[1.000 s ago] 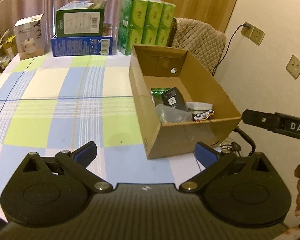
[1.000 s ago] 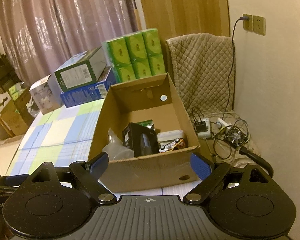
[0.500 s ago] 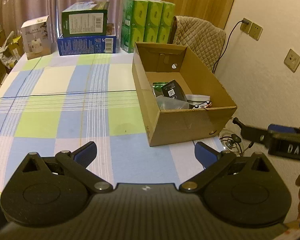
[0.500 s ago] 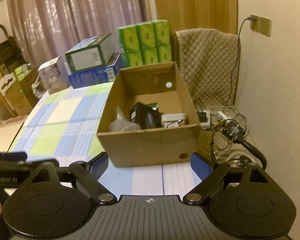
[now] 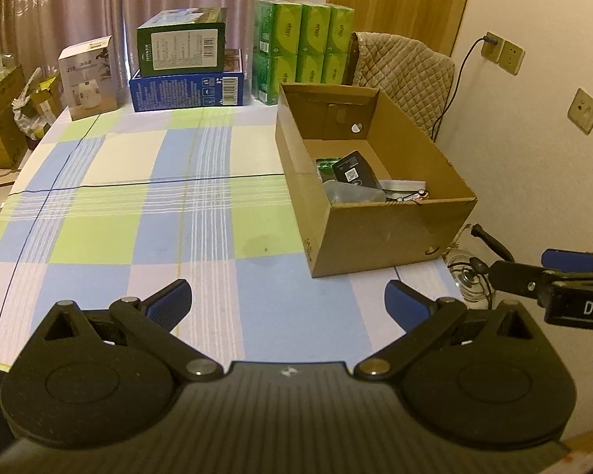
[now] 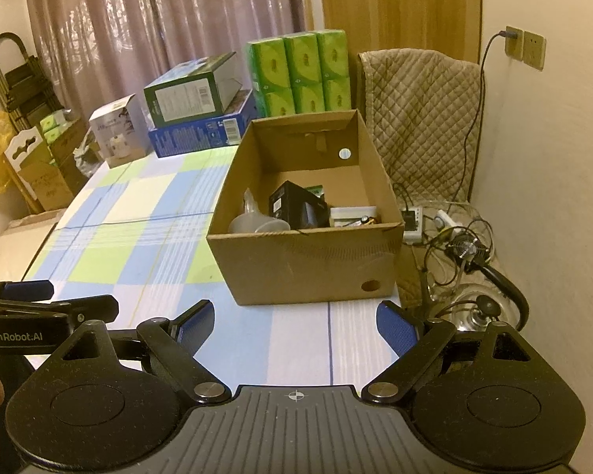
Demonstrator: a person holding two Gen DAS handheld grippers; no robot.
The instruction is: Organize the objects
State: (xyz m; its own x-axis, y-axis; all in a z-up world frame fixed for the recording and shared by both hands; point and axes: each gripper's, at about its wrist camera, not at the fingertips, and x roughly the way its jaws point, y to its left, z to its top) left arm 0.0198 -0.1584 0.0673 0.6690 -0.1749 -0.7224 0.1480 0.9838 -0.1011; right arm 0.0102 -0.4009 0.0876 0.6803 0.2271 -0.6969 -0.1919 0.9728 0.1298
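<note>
A: Left to right, left wrist view: what does the figure show?

B: At lower left, the left gripper [image 5: 286,296], fingers spread and empty, over the checked tablecloth [image 5: 138,213]. At upper centre, stacked boxes [image 5: 186,75] and green tissue packs [image 5: 304,51]. Right of centre, the cardboard box [image 5: 375,233]. At the right edge, the right gripper [image 5: 565,272], seen side-on; its own view shows it [image 6: 294,326] spread wide and holding nothing.

A: Where are the task's things?

B: Inside the cardboard box, toward its near wall: a black box [image 6: 296,207], a clear plastic piece [image 6: 257,223], a white case [image 6: 354,213] and a green packet [image 5: 326,168]. No loose item shows on the tablecloth.

A: What has changed against the earlier frames?

B: Both cameras have drawn back; the cardboard box appears smaller and farther, with more tablecloth in front. The contents have not moved, and both grippers remain released.

A: What does that mean for the task?

B: Probably the sorting is finished, or nearly so, and the hands are retreating.
</note>
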